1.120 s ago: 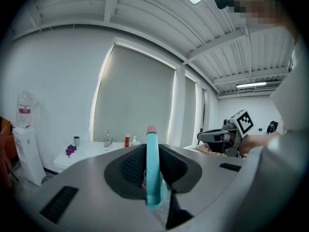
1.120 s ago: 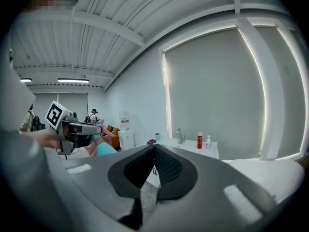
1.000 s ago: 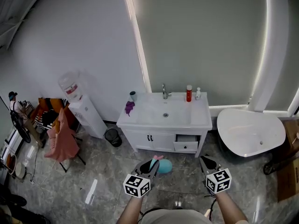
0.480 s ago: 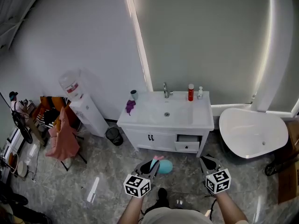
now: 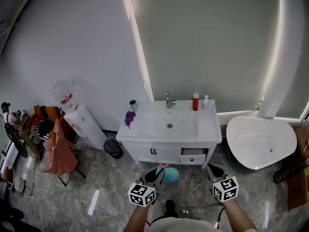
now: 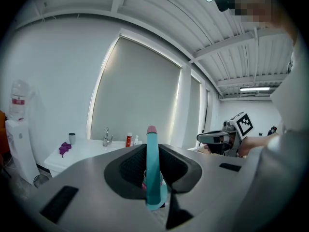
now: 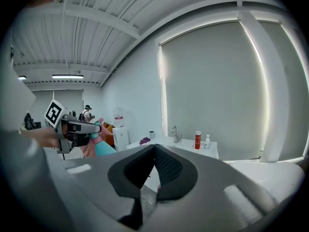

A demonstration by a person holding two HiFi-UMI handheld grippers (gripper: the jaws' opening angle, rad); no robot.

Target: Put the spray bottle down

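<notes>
The right gripper (image 7: 154, 148) is seen with fingers closed together, empty; at left, a teal spray bottle (image 7: 103, 148) is held by the left gripper (image 7: 96, 127).

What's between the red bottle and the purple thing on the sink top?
In the head view, the faucet and the sink bowl lie between them.

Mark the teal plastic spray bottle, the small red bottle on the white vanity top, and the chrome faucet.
Teal plastic spray bottle (image 6: 152, 168): left gripper view, middle of its teal body.
Small red bottle (image 5: 195, 102): head view, mid-body.
Chrome faucet (image 5: 168, 100): head view, upright stem.
</notes>
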